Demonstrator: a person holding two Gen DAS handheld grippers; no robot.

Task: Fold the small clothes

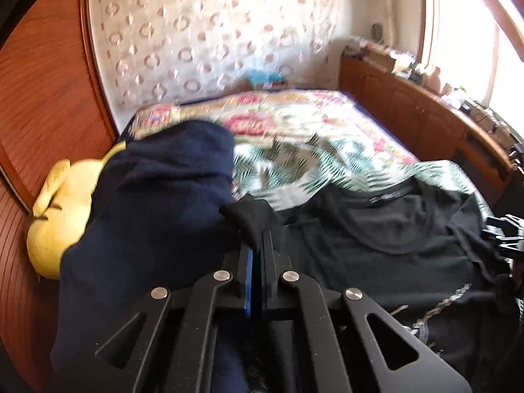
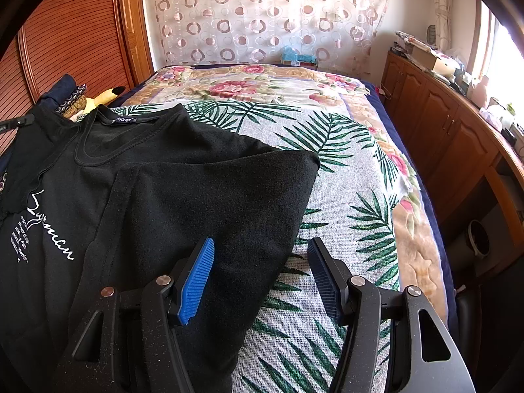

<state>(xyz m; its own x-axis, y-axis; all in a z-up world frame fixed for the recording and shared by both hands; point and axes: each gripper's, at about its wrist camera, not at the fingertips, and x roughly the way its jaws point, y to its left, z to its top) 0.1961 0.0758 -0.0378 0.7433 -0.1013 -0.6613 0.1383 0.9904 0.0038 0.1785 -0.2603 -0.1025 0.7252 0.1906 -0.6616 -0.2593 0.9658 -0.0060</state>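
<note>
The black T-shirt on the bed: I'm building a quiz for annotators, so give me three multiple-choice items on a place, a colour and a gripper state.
1. The black T-shirt lies on:
A. a palm-leaf cloth
B. a bare floor
C. a wooden desk

2. The right gripper has pads coloured:
A. red
B. blue
C. green

3. The left gripper is:
A. wide open
B. out of view
C. shut on black fabric

Answers: 1 A, the palm-leaf cloth shows beside the shirt; 2 B, both ribbed pads are blue; 3 C, its jaws meet with black fabric pinched at their tips.
</note>
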